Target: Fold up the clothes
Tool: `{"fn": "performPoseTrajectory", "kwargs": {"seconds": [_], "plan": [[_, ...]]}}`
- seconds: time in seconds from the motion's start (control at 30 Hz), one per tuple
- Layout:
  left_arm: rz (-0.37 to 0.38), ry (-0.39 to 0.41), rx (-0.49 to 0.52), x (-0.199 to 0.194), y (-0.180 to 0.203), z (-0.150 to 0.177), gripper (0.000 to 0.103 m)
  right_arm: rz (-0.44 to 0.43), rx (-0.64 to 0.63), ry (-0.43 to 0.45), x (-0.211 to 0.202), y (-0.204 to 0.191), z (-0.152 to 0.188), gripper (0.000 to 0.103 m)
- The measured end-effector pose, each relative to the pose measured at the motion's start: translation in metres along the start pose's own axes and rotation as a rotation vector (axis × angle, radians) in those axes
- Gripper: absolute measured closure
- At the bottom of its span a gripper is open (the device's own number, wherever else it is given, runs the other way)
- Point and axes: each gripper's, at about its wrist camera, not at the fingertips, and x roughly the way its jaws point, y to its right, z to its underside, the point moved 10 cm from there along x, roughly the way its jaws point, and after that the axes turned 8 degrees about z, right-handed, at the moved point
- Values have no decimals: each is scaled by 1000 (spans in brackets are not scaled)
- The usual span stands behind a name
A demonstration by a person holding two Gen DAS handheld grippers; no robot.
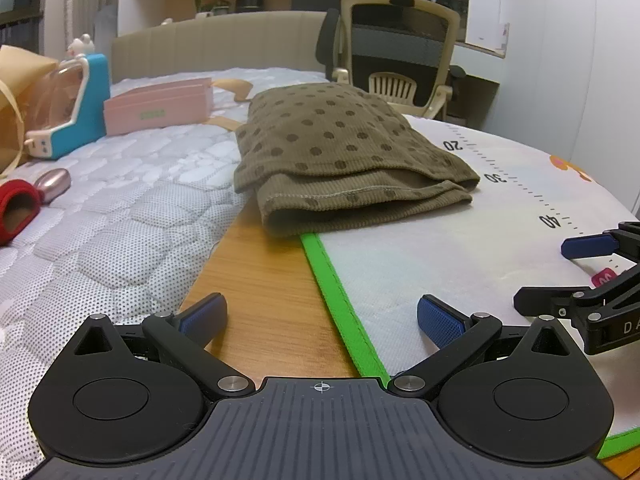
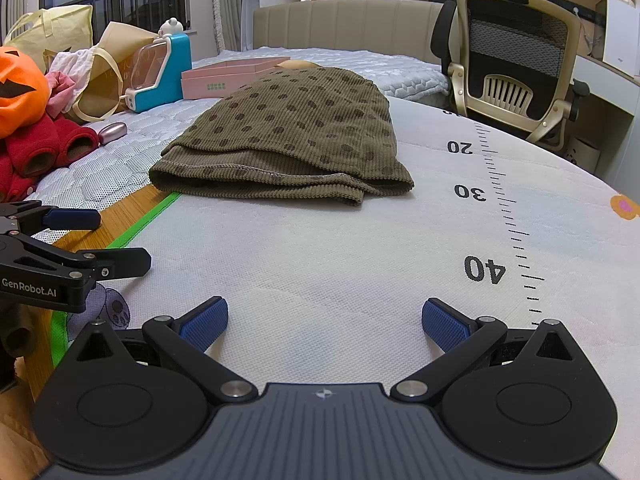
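Folded olive dotted garment [image 2: 288, 136] lies on the white ruler mat [image 2: 360, 248], its near left corner overhanging the mat's green edge. Left gripper [image 1: 320, 320] and right gripper [image 2: 324, 320]: jaws wide, empty, short of the garment.

Pink box [image 2: 234, 78], office chair [image 2: 516, 60], pumpkin toy [image 2: 18, 88] behind mat [image 2: 360, 260].

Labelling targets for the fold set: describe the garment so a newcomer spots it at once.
Start at the white padded mat with a printed ruler scale and green edging laid across the wooden board. At its far end lies the olive-brown ribbed garment with dark polka dots, folded into a flat stack. It is the only dotted fabric; the other clothes, at the left, are red.
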Motion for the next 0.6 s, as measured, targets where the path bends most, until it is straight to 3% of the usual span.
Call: {"fn": "performPoseTrajectory", "kwargs": {"seconds": [0.6], "plan": [[31,3,16,-1,3,1,0,0,0,0,0,0,0,0]]}}
